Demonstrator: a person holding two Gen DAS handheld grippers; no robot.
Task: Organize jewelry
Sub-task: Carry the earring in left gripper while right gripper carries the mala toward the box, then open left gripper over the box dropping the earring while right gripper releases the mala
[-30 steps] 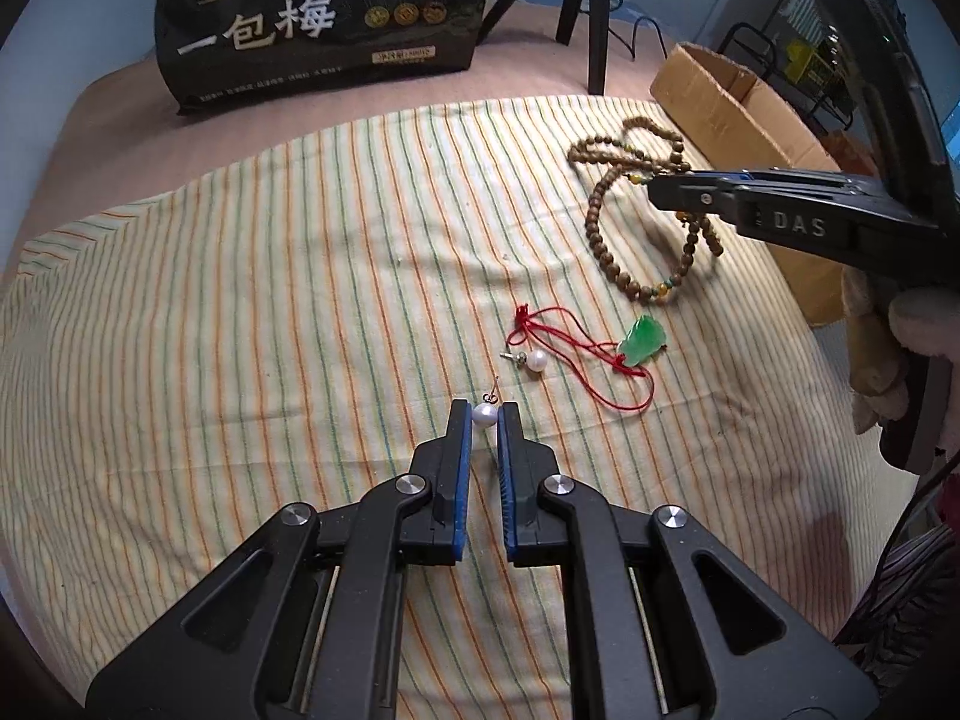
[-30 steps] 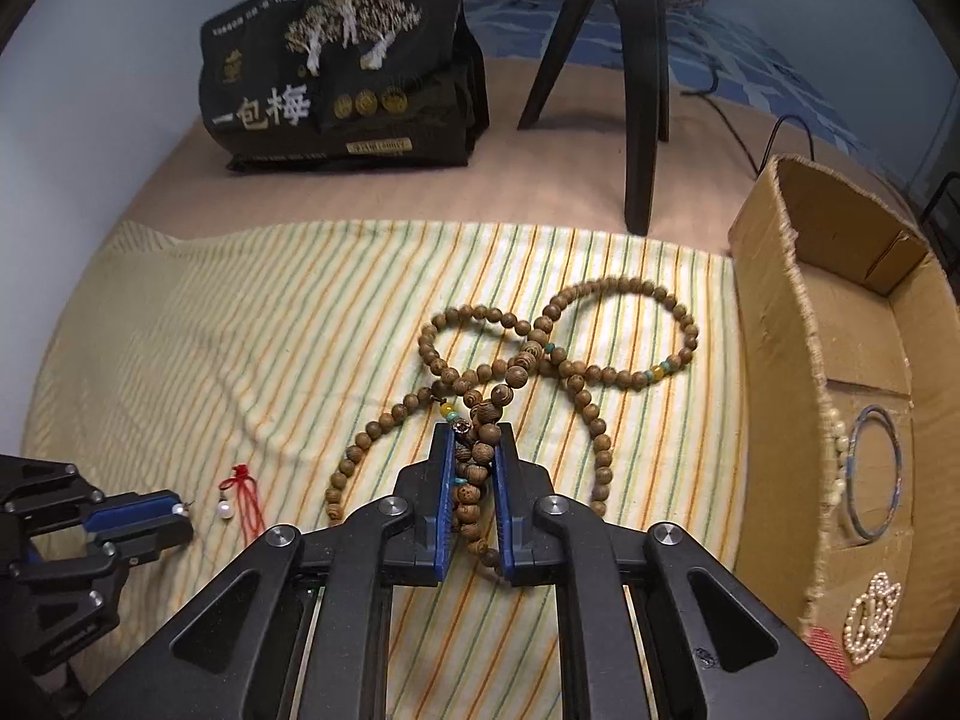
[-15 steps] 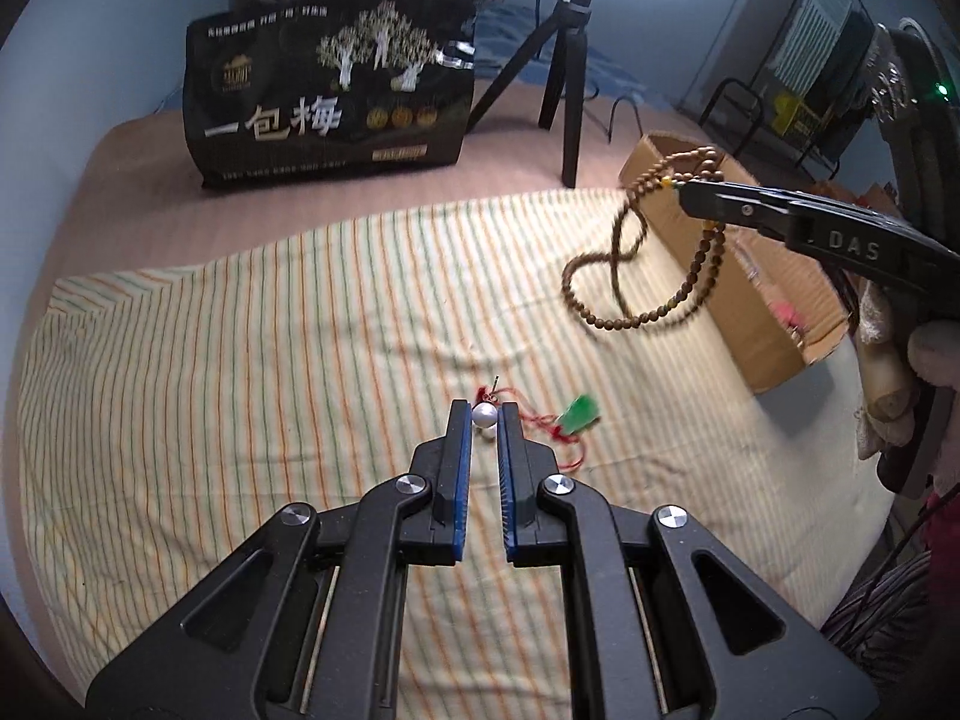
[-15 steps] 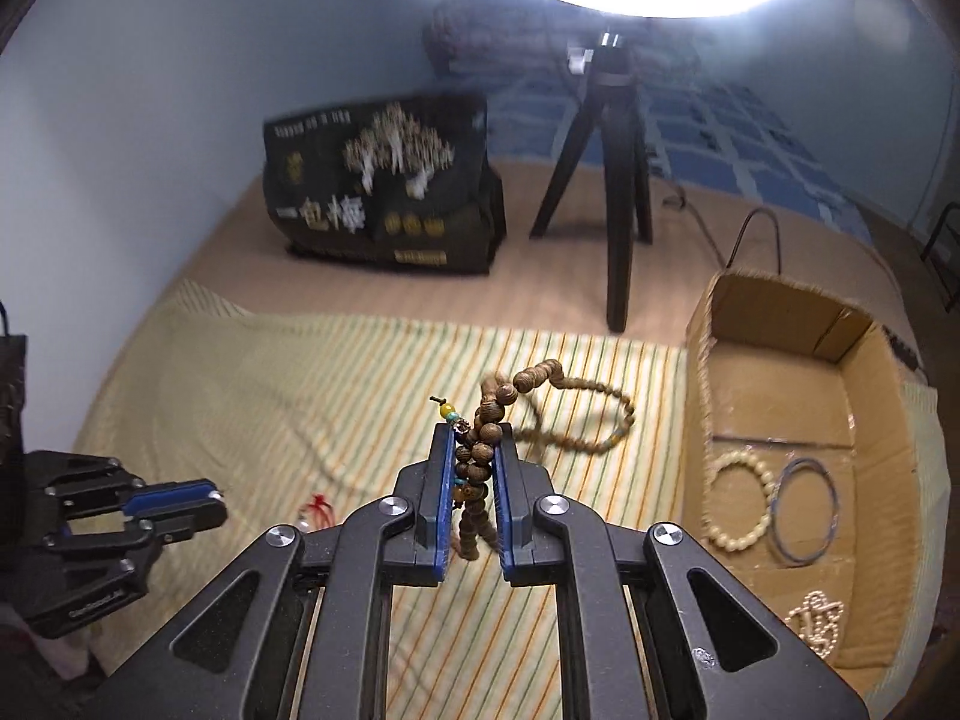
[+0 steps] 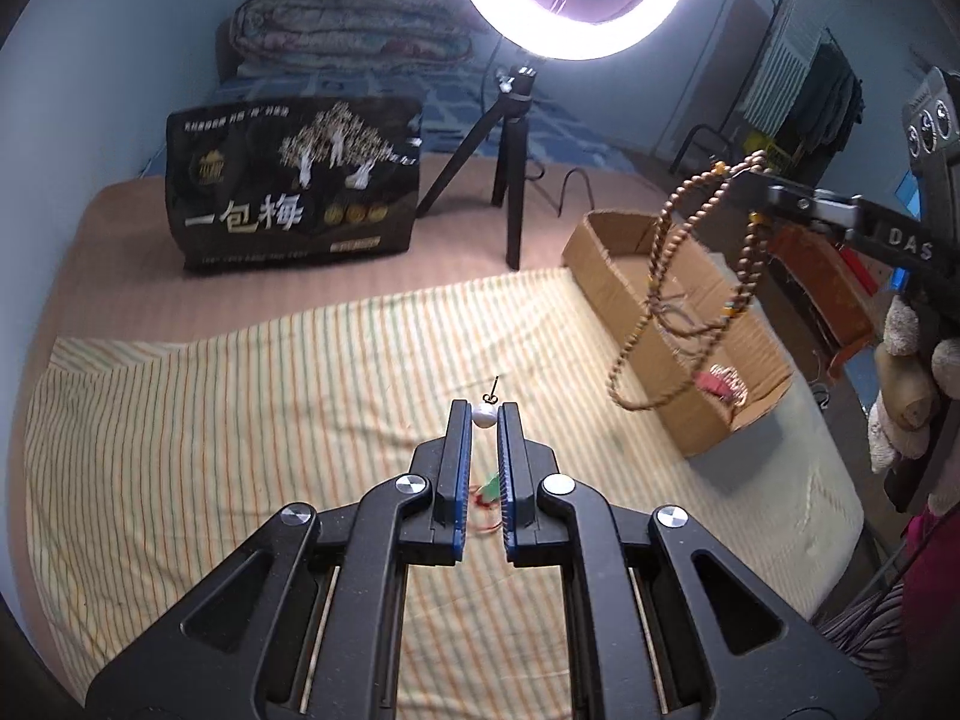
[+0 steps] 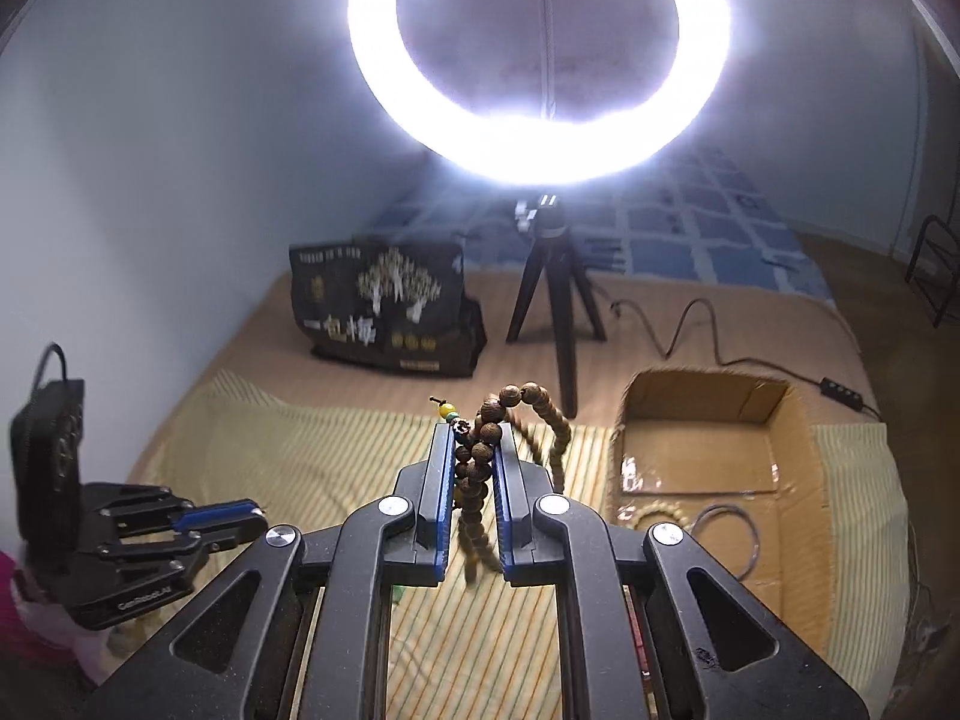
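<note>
Pinching a pearl earring (image 5: 483,415) at frame centre above the striped cloth (image 5: 240,420), the left gripper (image 5: 483,420) faces the right gripper (image 6: 474,450), whose jaws clamp a wooden bead necklace (image 6: 480,456) dangling left of the cardboard box (image 6: 798,480).

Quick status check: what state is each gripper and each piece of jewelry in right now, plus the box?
left gripper: shut on pearl earring, lifted
right gripper: shut on wooden bead necklace, dangling
red cord pendant: lying on striped cloth
cardboard box: open, holding bracelets
ring light: on
</note>
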